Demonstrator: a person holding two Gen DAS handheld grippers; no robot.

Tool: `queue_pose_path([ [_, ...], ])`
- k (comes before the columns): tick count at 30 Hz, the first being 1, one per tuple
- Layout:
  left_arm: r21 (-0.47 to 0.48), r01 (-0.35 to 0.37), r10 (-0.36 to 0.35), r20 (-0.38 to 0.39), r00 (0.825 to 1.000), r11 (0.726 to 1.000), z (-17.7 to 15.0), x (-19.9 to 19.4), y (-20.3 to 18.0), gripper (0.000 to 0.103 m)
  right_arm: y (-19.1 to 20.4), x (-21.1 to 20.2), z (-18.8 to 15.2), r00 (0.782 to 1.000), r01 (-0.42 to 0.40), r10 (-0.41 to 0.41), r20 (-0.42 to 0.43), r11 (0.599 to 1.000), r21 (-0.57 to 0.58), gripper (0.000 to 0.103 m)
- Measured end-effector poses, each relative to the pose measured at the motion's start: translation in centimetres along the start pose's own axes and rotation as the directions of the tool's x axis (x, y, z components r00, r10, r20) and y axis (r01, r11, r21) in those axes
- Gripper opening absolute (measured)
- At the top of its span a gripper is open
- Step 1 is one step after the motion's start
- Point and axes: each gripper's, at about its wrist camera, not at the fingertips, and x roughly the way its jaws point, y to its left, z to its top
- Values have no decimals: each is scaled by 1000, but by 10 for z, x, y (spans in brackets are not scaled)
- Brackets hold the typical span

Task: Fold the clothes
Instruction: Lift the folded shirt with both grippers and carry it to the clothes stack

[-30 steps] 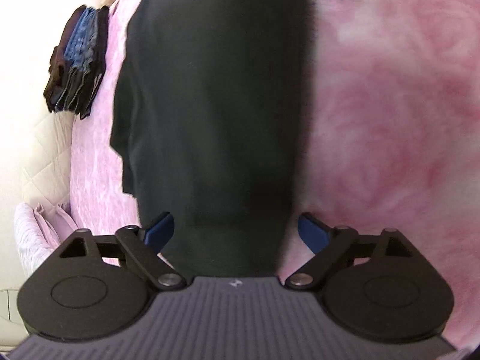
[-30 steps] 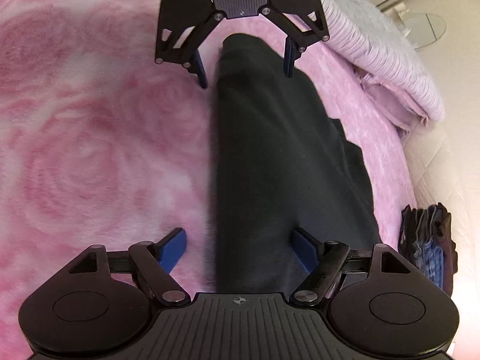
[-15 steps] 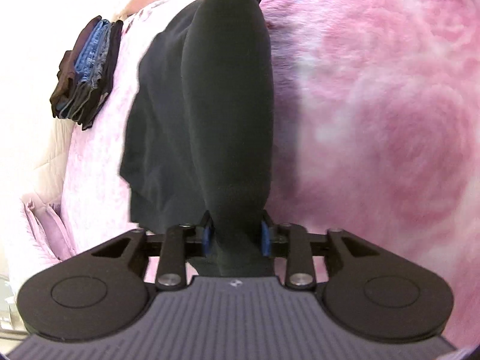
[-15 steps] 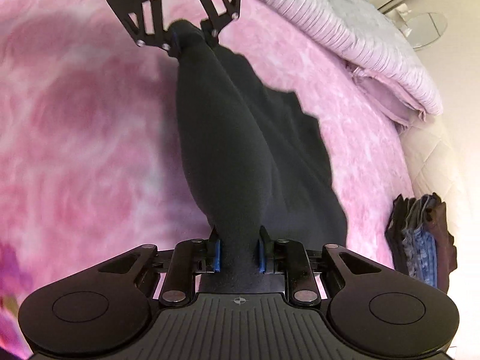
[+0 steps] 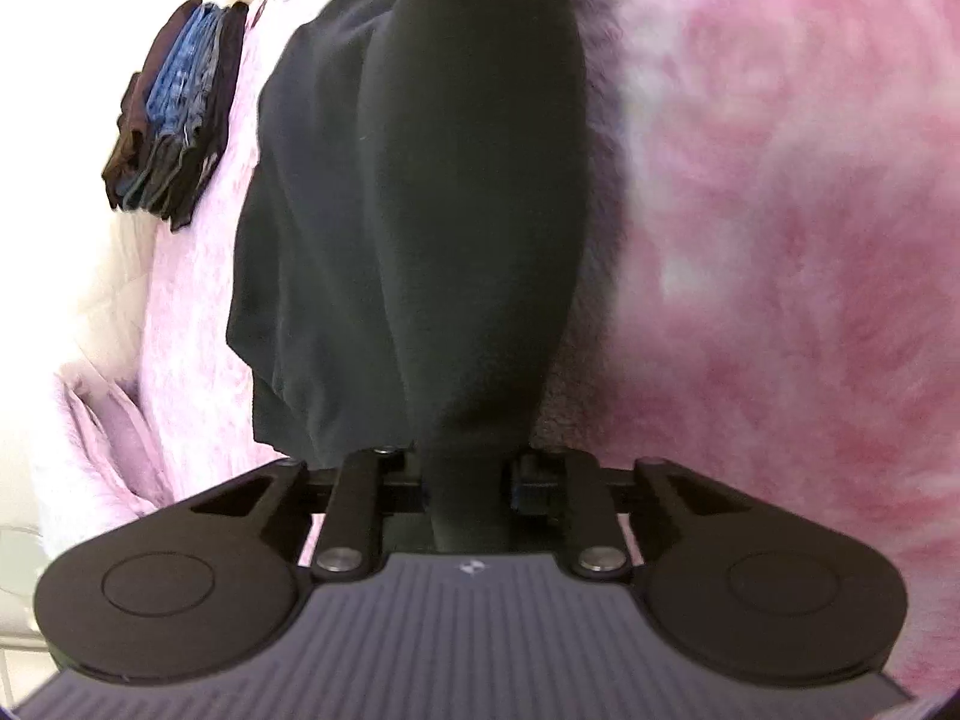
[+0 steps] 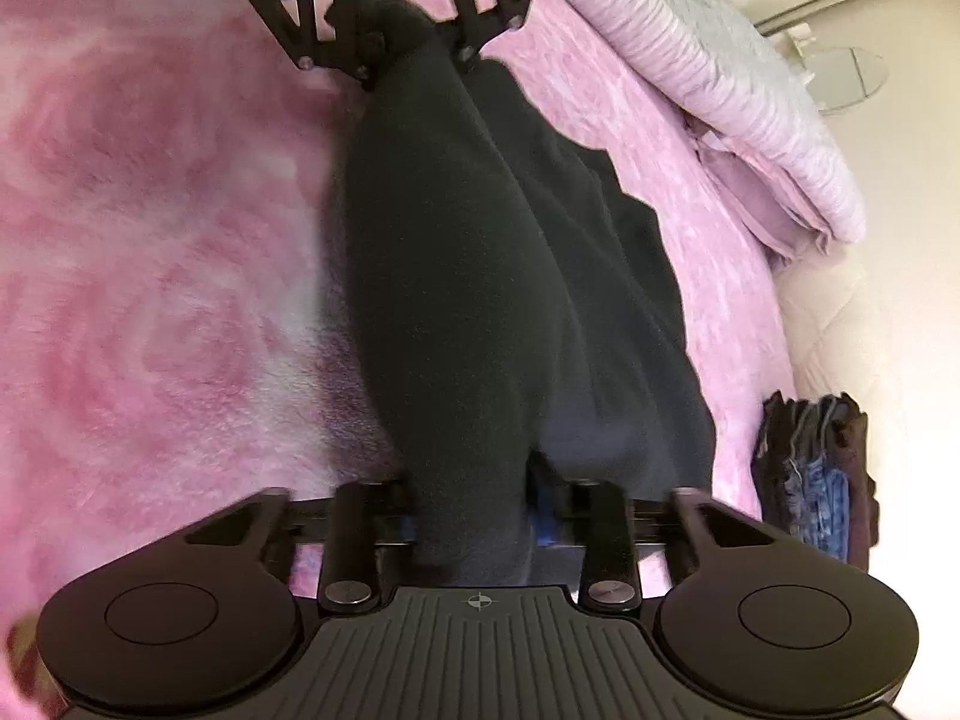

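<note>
Left tongs (image 5: 468, 480) and right tongs (image 6: 471, 519) each clench an end of the black garment (image 5: 474, 210), stretched above the pink blanket (image 5: 780, 240).

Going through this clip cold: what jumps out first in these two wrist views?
A long black fleece garment dominates the centre, stretched between the left gripper and the right gripper, each shut on one end. Beneath it spreads a fluffy pink rose-patterned blanket. A folded pile of dark and blue-denim clothes sits at the bed's edge.

The garment (image 5: 480, 192) hung stretched between the left gripper (image 5: 468, 483) and right gripper (image 6: 471, 507), over the blanket (image 5: 780, 240). A folded stack (image 5: 174, 114) sat near the bed edge, bedding (image 6: 708, 96) beyond.
</note>
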Motion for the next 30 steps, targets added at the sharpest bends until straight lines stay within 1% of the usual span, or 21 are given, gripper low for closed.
queue_pose_path([
  [4, -66, 69, -68, 9, 998, 995, 11, -46, 29, 14, -33, -37, 3, 999, -43, 43, 15, 999, -8, 20],
  [6, -111, 94, -94, 11, 996, 989, 19, -75, 45, 14, -56, -62, 6, 997, -78, 78, 19, 997, -26, 20],
  [9, -176, 120, -120, 10, 993, 977, 31, -124, 64, 14, -69, -111, 8, 991, -130, 131, 21, 990, -52, 20],
  [13, -205, 136, -138, 6, 990, 969, 48, -180, 80, 14, -82, -176, 6, 980, -193, 196, 40, 978, -75, 20],
  [16, -229, 134, -138, 2, 990, 964, 59, -214, 86, 14, -91, -211, 3, 972, -222, 228, 57, 971, -85, 20],
  [18, -233, 123, -128, -6, 992, 965, 67, -232, 88, 14, -98, -229, 1, 970, -226, 232, 70, 970, -90, 20],
  [21, -247, 93, -102, -23, 994, 965, 82, -252, 95, 14, -109, -250, -3, 971, -213, 222, 89, 972, -101, 20],
  [24, -257, 57, -69, -35, 997, 965, 100, -262, 109, 14, -125, -266, -16, 974, -180, 193, 116, 977, -112, 20],
  [26, -267, 38, -49, -36, 998, 963, 116, -264, 123, 14, -146, -269, -29, 976, -163, 176, 130, 981, -109, 19],
  [30, -265, -5, -4, -36, 999, 964, 158, -250, 163, 14, -188, -270, -67, 979, -127, 140, 147, 987, -95, 20],
])
